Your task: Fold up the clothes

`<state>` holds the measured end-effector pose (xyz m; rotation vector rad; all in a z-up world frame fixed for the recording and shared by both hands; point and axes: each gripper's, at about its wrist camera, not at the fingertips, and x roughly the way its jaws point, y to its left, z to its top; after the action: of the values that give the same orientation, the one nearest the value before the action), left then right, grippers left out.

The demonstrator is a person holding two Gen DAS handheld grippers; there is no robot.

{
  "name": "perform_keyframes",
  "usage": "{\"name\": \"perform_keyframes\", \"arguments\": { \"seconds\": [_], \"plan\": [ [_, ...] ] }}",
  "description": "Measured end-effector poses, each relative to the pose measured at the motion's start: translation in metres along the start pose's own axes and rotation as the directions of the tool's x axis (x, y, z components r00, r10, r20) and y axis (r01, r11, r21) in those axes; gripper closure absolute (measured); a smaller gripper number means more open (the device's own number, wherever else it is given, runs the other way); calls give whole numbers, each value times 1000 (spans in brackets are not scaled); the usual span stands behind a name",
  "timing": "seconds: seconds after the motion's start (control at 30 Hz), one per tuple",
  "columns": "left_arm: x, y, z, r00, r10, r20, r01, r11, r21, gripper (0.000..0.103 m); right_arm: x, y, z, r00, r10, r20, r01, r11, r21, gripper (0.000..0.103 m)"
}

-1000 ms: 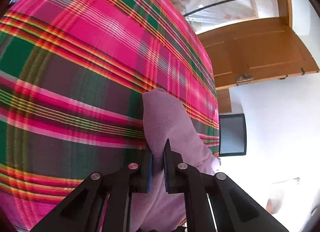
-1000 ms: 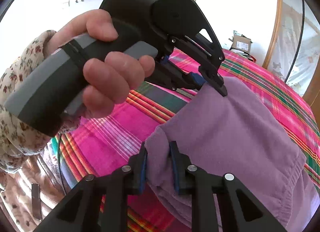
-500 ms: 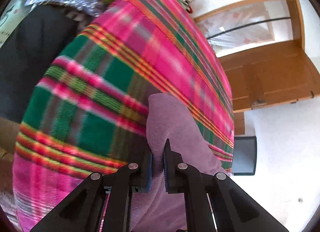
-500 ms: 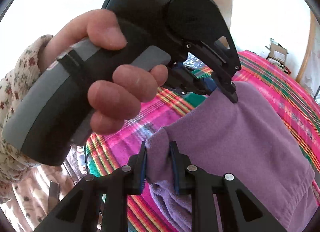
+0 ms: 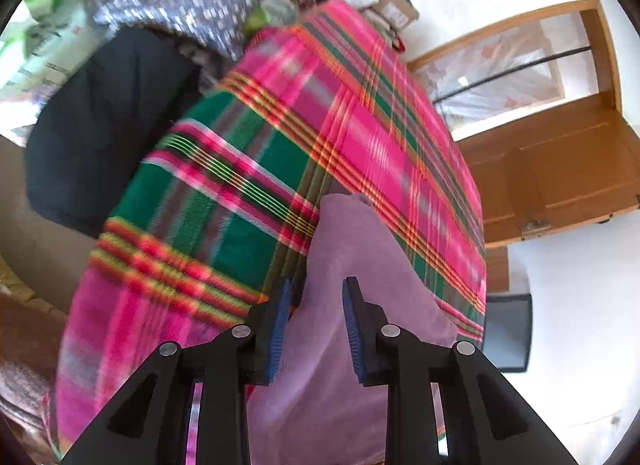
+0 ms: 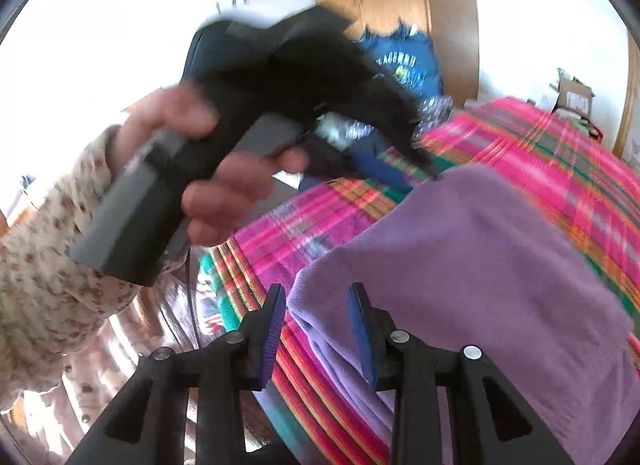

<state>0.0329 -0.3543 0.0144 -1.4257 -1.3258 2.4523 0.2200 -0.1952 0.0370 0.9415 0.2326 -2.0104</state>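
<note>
Left claw [image 5: 314,321] jaws opening, pads apart, purple garment [image 5: 344,345] between them but not pinched. Right claw [image 6: 316,325] same: jaws opening, the garment's near left corner [image 6: 320,305] sits in the gap, pads clear of it. Garment lies folded in layers on the pink-green plaid blanket [image 5: 240,185], toward its near edge. In the right view a hand [image 6: 208,169] in a floral sleeve [image 6: 44,273] grips the left claw's handle, blurred, its tips at the garment's far left corner.
</note>
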Motion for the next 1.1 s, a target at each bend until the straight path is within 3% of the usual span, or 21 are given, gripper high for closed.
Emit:
{"name": "perform_keyframes", "arguments": {
  "seconds": [0.1,0.2,0.27,0.47,0.6,0.7,0.83,1.03,1.1],
  "plan": [
    [-19,-9,-14,999,10,44,-11,1000,29,75,-36,-15,-10,996,-57,66,52,997,63,64],
    [-27,-33,-34,996,62,71,-69,992,106,74,-58,-78,-8,977,-187,99,167,970,176,64],
    [-23,-50,-49,997,48,55,-57,985,162,74,-70,-111,-24,958,-267,105,232,936,264,64],
    [12,-104,-95,998,21,-51,-2,943,332,74,-134,-208,-89,870,-492,10,425,761,490,64],
    [43,-135,-124,991,-2,-133,56,915,399,74,-144,-237,-124,816,-575,-64,513,667,540,64],
    [64,-154,-142,980,-21,-197,105,899,424,74,-157,-254,-146,762,-633,-138,589,588,554,64],
    [81,-165,-160,970,-14,-244,123,889,441,74,-189,-274,-175,717,-677,-167,620,509,597,75],
    [109,-177,-180,951,5,-308,143,879,455,74,-228,-299,-208,634,-740,-225,666,374,645,75],
    [115,-181,-185,949,7,-316,148,874,463,74,-238,-304,-221,624,-749,-221,664,359,656,79]
  ]
}}
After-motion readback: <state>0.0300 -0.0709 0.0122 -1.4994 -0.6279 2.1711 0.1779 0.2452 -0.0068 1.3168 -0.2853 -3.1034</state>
